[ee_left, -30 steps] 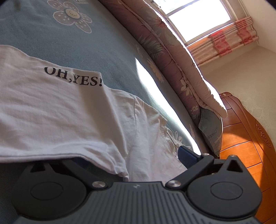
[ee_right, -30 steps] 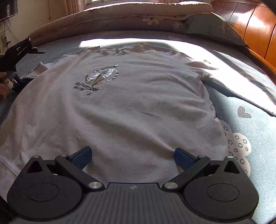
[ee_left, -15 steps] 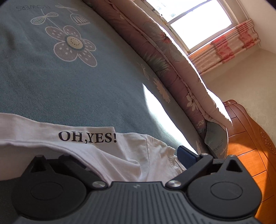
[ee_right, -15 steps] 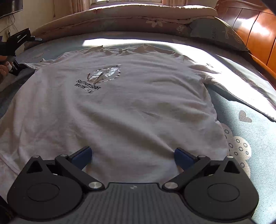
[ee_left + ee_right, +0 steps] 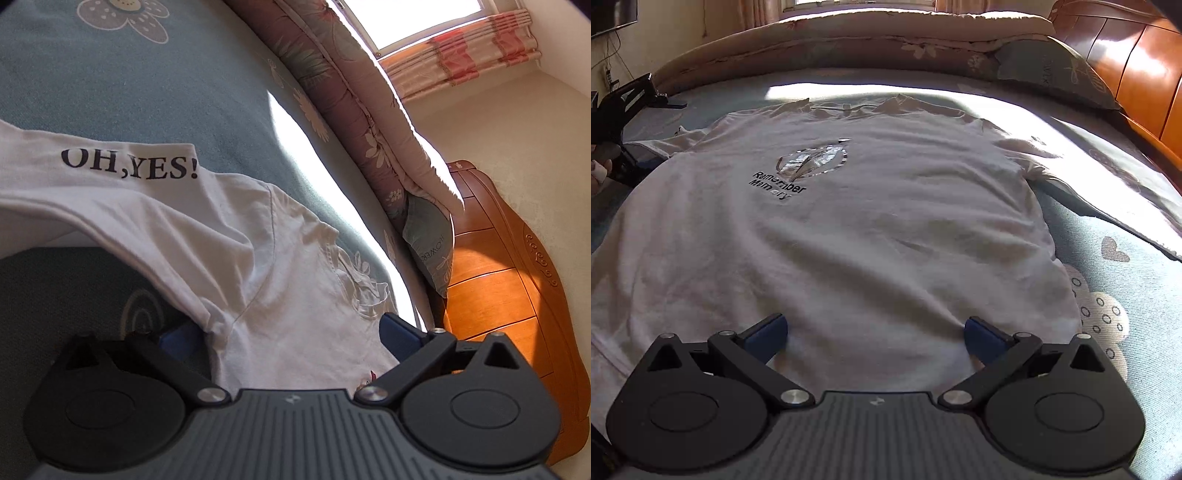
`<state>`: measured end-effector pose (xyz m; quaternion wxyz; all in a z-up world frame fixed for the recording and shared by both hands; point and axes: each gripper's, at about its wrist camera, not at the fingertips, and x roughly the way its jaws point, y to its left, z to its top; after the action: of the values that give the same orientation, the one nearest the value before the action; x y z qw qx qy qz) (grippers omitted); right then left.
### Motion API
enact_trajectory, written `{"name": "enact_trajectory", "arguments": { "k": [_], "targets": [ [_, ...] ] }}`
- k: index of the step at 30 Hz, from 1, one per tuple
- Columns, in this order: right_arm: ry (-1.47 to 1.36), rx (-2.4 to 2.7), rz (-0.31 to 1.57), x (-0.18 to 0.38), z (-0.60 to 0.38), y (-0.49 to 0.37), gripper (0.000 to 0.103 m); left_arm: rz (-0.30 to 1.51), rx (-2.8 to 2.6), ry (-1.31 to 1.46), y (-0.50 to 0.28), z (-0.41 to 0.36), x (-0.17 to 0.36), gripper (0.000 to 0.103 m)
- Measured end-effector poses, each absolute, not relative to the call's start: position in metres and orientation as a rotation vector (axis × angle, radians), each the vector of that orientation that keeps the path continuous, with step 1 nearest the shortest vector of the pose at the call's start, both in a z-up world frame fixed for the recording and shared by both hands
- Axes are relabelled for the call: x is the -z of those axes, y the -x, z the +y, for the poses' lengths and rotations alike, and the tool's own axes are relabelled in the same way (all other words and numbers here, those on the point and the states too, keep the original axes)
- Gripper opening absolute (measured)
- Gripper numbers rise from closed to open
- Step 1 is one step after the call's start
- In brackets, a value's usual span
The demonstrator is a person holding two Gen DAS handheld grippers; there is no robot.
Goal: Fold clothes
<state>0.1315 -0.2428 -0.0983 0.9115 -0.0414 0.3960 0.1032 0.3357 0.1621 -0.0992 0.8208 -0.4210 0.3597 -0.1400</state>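
Lying face up on the bed (image 5: 1126,302), the shirt (image 5: 849,229) spreads nearly flat, its "Remember Memory" print toward the collar and the hem nearest the right gripper (image 5: 875,332). That gripper's jaws stand wide apart over the hem, touching or just above the cloth, holding nothing; it has barely shifted over the last second.

The change is on the other side. The left gripper (image 5: 288,332) has swung its view: half a second ago the sleeve (image 5: 122,184) with "OH,YES!" sat low and close against the tool, and now it hangs farther out, with the armpit seam and side of the shirt running down between the fingers. The jaws are spread, one blue pad (image 5: 181,341) half hidden behind a bunched fold, the other pad (image 5: 399,332) clear on the far side. Cloth lies between them, but they are not closed on it. The sleeve's lower edge appears raised off the bed, with shadow beneath; what lifts it I cannot tell.

From the right view the left gripper (image 5: 624,122) shows at the shirt's sleeve edge, held by a hand (image 5: 598,170).

My reading: the left side is lining up for a pinch near the armpit to start the first lengthwise fold. No fold is made yet. The bunched seam could slip out if the jaws shut unevenly.
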Motion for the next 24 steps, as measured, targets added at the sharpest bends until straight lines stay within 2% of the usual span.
{"name": "enact_trajectory", "arguments": {
  "k": [3, 6, 11, 19, 24],
  "targets": [
    [0.088, -0.218, 0.817, 0.098, -0.244, -0.13, 0.103, 0.734, 0.263, 0.921, -0.34, 0.177, 0.088, 0.1],
    [0.088, -0.219, 0.812, 0.099, -0.245, -0.129, 0.103, 0.816, 0.301, 0.877, -0.329, 0.174, 0.085, 0.1],
    [0.084, -0.214, 0.809, 0.099, -0.245, -0.128, 0.103, 0.909, 0.346, 0.769, -0.264, 0.159, 0.089, 0.098],
    [0.085, -0.21, 0.8, 0.099, -0.245, -0.118, 0.103, 0.984, 0.36, 0.838, -0.162, 0.153, 0.101, 0.097],
    [0.083, -0.211, 0.799, 0.099, -0.247, -0.113, 0.103, 0.943, 0.388, 0.969, -0.133, 0.157, 0.118, 0.096]
  ]
}}
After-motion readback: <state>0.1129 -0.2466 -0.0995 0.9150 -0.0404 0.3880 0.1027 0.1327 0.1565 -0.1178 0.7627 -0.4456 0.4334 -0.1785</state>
